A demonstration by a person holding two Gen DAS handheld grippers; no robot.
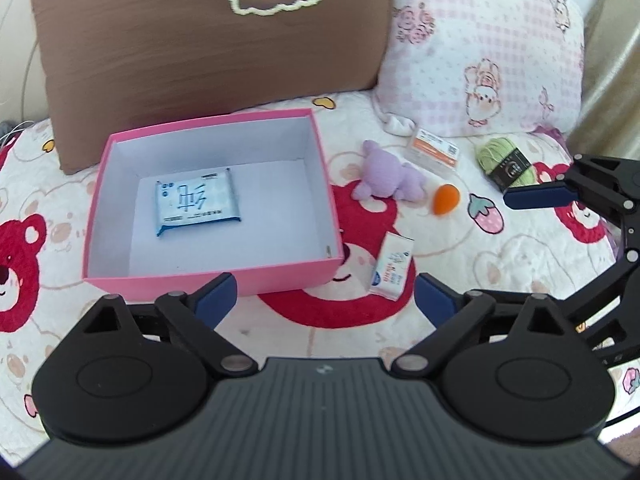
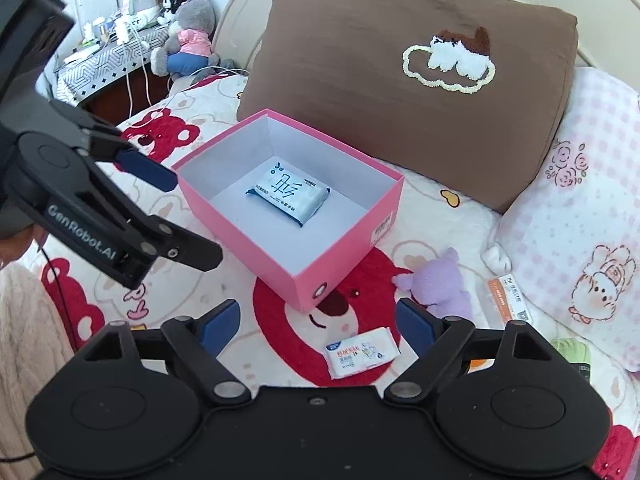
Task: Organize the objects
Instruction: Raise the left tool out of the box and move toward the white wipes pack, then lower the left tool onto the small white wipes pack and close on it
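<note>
A pink open box (image 1: pixel 212 276) (image 2: pixel 348 256) sits on the bed with a blue tissue pack (image 1: pixel 198 202) (image 2: pixel 288 196) lying flat inside. To its right lie a small white wipes pack (image 1: pixel 392 266) (image 2: pixel 362 352), a purple plush (image 1: pixel 390 178) (image 2: pixel 440 284), an orange egg-shaped toy (image 1: pixel 447 199), an orange-labelled card box (image 1: pixel 436 152) (image 2: pixel 508 296) and green yarn (image 1: pixel 506 162) (image 2: pixel 572 350). My left gripper (image 1: pixel 324 292) (image 2: pixel 188 216) hangs open and empty just in front of the box. My right gripper (image 2: pixel 316 312) is open and empty above the wipes pack.
A brown pillow (image 1: pixel 208 40) (image 2: pixel 400 92) leans behind the box, with a pink checked pillow (image 1: pixel 488 48) (image 2: pixel 580 208) to its right. A white sock (image 1: pixel 398 124) lies by it. The bedspread (image 1: pixel 520 272) shows red bears. A bedside table with a grey plush (image 2: pixel 188 36) stands far left.
</note>
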